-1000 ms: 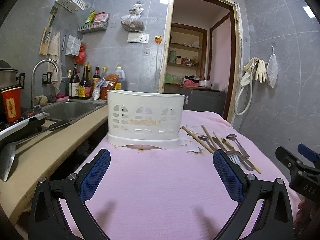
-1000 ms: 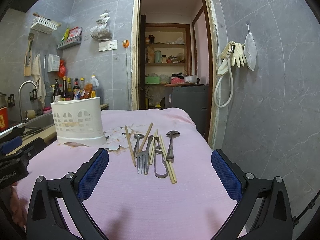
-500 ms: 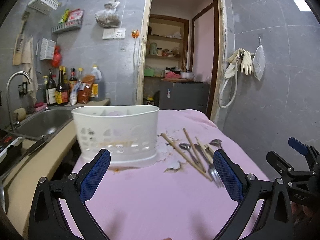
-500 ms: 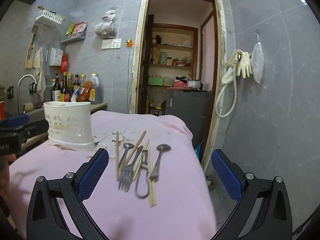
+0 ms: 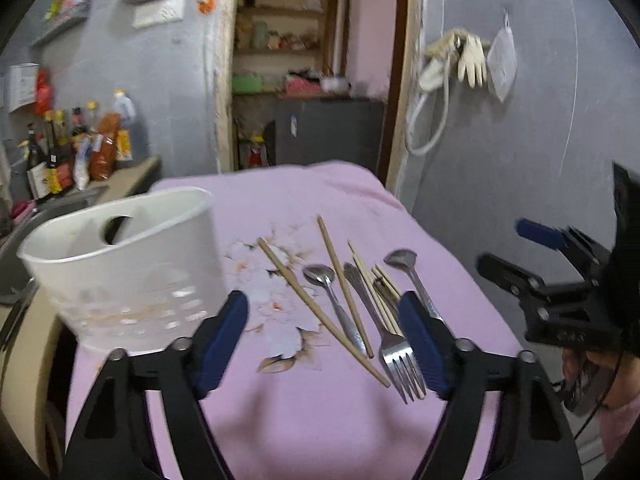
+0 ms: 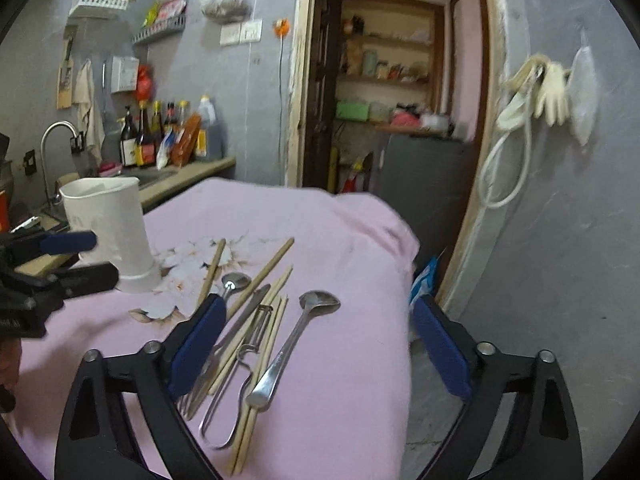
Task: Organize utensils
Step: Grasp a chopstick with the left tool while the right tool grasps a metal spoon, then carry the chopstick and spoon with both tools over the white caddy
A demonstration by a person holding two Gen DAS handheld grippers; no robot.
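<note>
A white plastic utensil holder (image 5: pixel 128 268) (image 6: pixel 110 228) stands on the pink flowered cloth (image 5: pixel 280 412) at the left. Right of it lie a fork (image 5: pixel 394 350), two spoons (image 5: pixel 332 296) (image 6: pixel 298 340), a metal peeler (image 6: pixel 244 364) and several wooden chopsticks (image 5: pixel 312 300) (image 6: pixel 264 268). My left gripper (image 5: pixel 324 340) hovers above the chopsticks and fork, its jaws closing with nothing pressed between the pads. My right gripper (image 6: pixel 316 344) hangs over the peeler and the larger spoon, jaws also closing, nothing gripped.
A counter with a sink (image 6: pixel 156 178), a tap (image 6: pixel 56 136) and bottles (image 6: pixel 160 132) runs along the left. Behind the table is an open doorway (image 6: pixel 400 80) with shelves. The table's right edge drops off beside a grey wall where gloves (image 6: pixel 548 88) hang.
Both grippers swung toward the utensil pile, which now lies under their fingers. Both pairs of jaws have narrowed. The holder has slid to the left of each view.
</note>
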